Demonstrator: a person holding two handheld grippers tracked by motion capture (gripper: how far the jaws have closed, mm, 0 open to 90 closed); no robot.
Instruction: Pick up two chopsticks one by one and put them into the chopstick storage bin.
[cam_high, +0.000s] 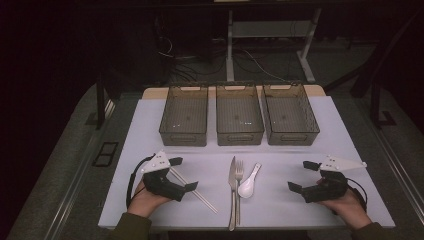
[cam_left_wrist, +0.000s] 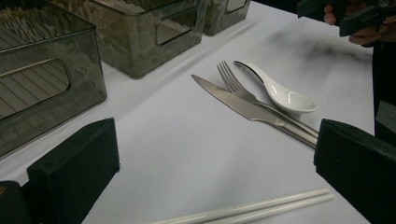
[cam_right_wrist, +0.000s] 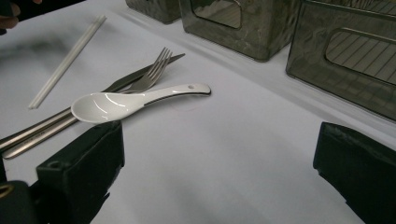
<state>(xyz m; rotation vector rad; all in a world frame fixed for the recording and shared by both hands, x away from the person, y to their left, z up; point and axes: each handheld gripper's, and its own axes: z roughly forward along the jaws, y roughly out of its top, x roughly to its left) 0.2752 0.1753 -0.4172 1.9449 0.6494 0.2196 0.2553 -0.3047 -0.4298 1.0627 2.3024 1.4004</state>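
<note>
On the white mat lie a steel knife (cam_high: 232, 192) (cam_left_wrist: 243, 106), a fork (cam_high: 239, 187) (cam_left_wrist: 233, 84) (cam_right_wrist: 152, 74) beside it and a white ceramic spoon (cam_high: 248, 182) (cam_left_wrist: 280, 91) (cam_right_wrist: 126, 101) to their right. A pair of white chopsticks (cam_high: 196, 191) (cam_left_wrist: 247, 210) (cam_right_wrist: 65, 60) lies at the left. My left gripper (cam_high: 183, 174) (cam_left_wrist: 212, 172) rests open over the chopsticks, nothing held. My right gripper (cam_high: 302, 176) (cam_right_wrist: 219, 172) rests open at the right of the mat, pointing toward the spoon, with bare mat between its jaws.
Three smoky transparent bins stand in a row at the back of the mat: left (cam_high: 184, 116), middle (cam_high: 239, 115), right (cam_high: 290, 115); all look empty. The mat (cam_high: 280, 200) ends near the hands. Dark floor, cables and a desk frame lie beyond.
</note>
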